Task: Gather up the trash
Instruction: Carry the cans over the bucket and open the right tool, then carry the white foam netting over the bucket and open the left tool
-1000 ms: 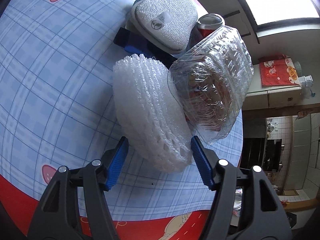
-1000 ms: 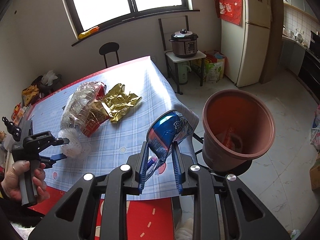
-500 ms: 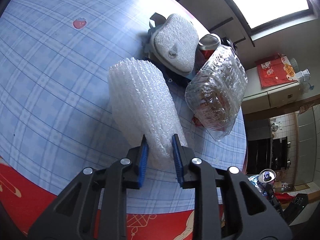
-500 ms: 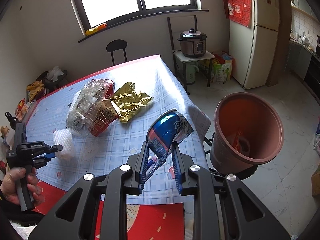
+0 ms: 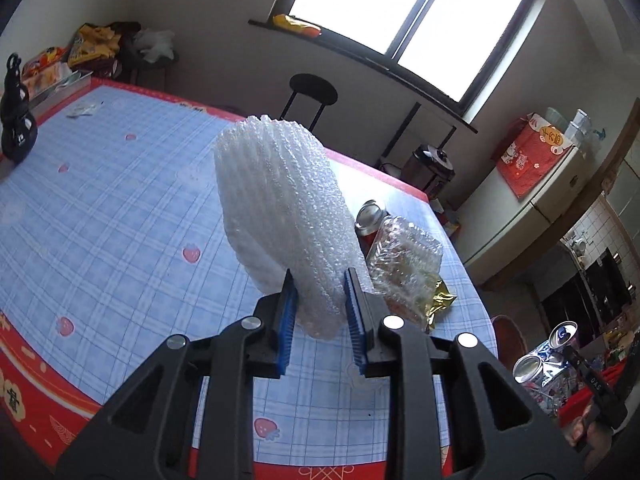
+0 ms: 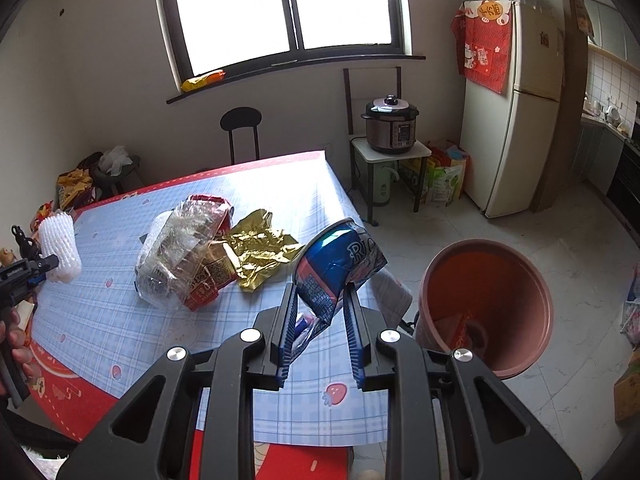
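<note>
My left gripper (image 5: 320, 300) is shut on a white foam net sleeve (image 5: 280, 208) and holds it lifted above the blue checked table (image 5: 100, 216); it also shows in the right wrist view (image 6: 60, 256). My right gripper (image 6: 320, 312) is shut on a crushed blue can (image 6: 340, 264), held over the table's front corner, left of the brown bin (image 6: 484, 304). On the table lie a clear plastic box (image 6: 176, 256), a red can (image 5: 370, 220) and a gold wrapper (image 6: 260, 252).
A black gourd figure (image 5: 16, 120) stands at the table's far left. A black stool (image 6: 240, 132), a pressure cooker (image 6: 390, 124) on a small stand and a fridge (image 6: 516, 120) stand beyond the table. The bin holds some trash.
My left gripper closed on the foam sleeve and lifted it off the table, tilting up. My right gripper kept hold of the crushed can, with the bin shifting right in view.
</note>
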The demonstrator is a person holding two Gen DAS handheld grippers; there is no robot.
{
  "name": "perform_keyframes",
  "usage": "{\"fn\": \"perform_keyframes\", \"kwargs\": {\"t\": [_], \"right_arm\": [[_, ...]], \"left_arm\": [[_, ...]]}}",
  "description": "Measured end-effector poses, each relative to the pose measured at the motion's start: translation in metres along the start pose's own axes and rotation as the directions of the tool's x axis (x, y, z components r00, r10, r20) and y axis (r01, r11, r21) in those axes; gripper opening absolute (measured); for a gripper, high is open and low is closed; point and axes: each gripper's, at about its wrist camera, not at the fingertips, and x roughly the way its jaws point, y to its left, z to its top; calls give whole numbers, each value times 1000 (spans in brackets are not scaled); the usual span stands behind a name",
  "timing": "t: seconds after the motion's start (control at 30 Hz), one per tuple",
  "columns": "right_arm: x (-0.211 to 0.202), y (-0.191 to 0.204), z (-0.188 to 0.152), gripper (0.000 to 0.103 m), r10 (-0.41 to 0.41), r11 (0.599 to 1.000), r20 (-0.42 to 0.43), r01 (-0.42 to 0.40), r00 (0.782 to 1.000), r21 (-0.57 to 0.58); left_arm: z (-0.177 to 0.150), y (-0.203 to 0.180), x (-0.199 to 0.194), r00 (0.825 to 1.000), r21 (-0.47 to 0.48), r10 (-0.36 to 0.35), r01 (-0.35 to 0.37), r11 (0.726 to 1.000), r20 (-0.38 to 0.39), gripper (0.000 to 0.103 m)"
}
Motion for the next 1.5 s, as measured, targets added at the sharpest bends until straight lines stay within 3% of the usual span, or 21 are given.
{"fn": "perform_keyframes", "kwargs": {"t": [0.17, 0.5, 0.77, 1.07, 1.13, 1.17, 1.23, 1.3, 1.4, 1.5], "right_arm": [[-15, -46, 23, 23, -96, 994, 60, 93, 994, 49], [-26, -149, 60, 23, -278, 959, 91, 270, 956, 87], [-10, -201, 69, 23, -322, 945, 53, 318, 945, 72], [6, -231, 82, 26, -319, 940, 18, 314, 947, 132], [5, -234, 86, 40, -327, 936, 24, 321, 945, 145], [2, -234, 89, 52, -335, 933, 36, 327, 941, 152], [-5, -232, 93, 60, -341, 931, 63, 328, 938, 160], [-14, -231, 96, 78, -363, 922, 77, 346, 928, 175], [-35, -229, 98, 97, -384, 908, 113, 353, 916, 224], [-55, -227, 98, 98, -387, 900, 124, 345, 914, 266]], "left_arm": [[15, -47, -10, 996, 89, -71, 66, 994, 46, 26], [15, -133, -4, 981, 205, -192, 182, 962, 28, 27], [4, -171, 2, 980, 247, -197, 187, 951, 16, 27], [-4, -177, -4, 985, 251, -168, 156, 955, 26, 27], [-5, -177, -6, 986, 251, -165, 153, 956, 30, 27], [-5, -177, -7, 986, 252, -165, 152, 956, 31, 27], [-4, -179, -10, 986, 259, -165, 150, 954, 35, 27], [-3, -181, -12, 984, 269, -173, 157, 950, 36, 27], [-1, -186, -14, 981, 295, -192, 173, 940, 36, 27], [2, -195, -15, 974, 323, -223, 203, 924, 28, 27]]}}
